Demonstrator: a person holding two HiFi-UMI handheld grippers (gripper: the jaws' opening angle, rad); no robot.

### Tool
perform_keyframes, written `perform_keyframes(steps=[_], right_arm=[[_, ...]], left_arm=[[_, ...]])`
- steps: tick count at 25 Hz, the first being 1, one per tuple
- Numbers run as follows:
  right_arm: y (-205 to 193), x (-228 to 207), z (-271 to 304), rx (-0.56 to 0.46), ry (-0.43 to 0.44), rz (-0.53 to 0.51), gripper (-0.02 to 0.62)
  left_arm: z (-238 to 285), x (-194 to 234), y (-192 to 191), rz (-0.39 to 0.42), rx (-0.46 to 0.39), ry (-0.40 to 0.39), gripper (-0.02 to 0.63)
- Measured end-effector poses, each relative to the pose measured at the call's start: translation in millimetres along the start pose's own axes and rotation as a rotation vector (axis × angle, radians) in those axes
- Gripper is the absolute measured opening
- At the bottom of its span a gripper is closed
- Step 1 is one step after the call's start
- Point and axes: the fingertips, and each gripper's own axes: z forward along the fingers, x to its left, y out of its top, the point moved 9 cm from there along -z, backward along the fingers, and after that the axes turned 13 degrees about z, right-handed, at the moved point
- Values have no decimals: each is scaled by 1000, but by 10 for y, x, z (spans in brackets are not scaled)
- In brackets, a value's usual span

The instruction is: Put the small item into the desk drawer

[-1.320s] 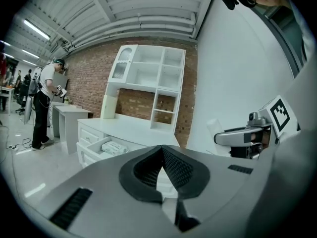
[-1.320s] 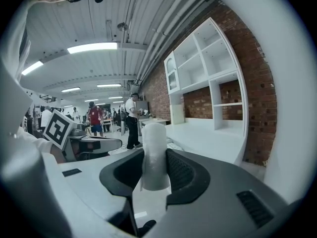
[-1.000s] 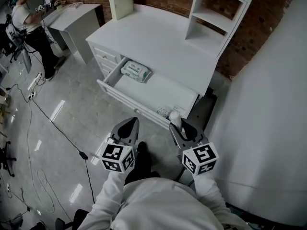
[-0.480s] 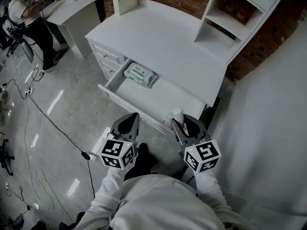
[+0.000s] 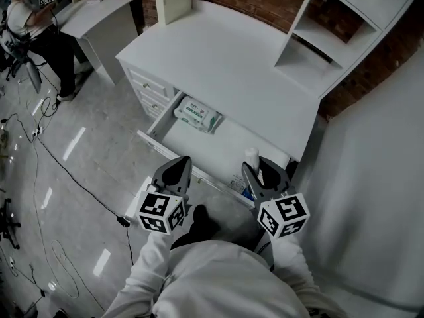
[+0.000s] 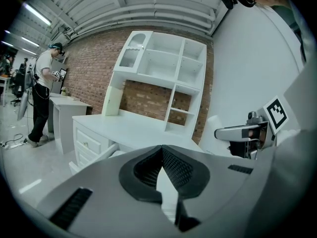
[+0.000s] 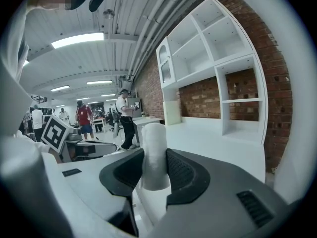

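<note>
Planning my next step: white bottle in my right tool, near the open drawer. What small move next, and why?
Probably ease the right tool forward, bringing the clamped white bottle over the bare floor of the drawer; it sits only at the front edge.

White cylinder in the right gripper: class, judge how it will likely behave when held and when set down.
The white cylinder looks round-sided, so lying in the drawer it would probably roll. Taller than wide, it may tip if stood up. The right gripper holds it upright without visible squashing, so it seems fairly stiff and not slippery.
</note>
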Motion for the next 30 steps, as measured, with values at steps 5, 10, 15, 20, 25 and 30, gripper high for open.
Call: perform_keyframes(steps=[5, 10, 15, 20, 25, 30], right_arm=[[89, -4, 182, -13, -15, -4, 155], [109, 40, 326, -7, -27, -7, 155], [194, 34, 397, -33, -28, -14, 155], [239, 11, 455, -54, -27, -6, 155], [286, -47, 535, -54, -20, -7, 155], [378, -102, 672, -61, 3, -10, 155]], left_arm=[[150, 168, 5, -3, -4, -21, 17], [226, 324, -14, -10, -2, -34, 17], [318, 422, 1, -15, -7, -38, 17], [377, 482, 21, -10, -4, -41, 17], [448, 550, 54, -6, -5, -30, 17], [546, 639, 86, -6, -3, -18, 17]])
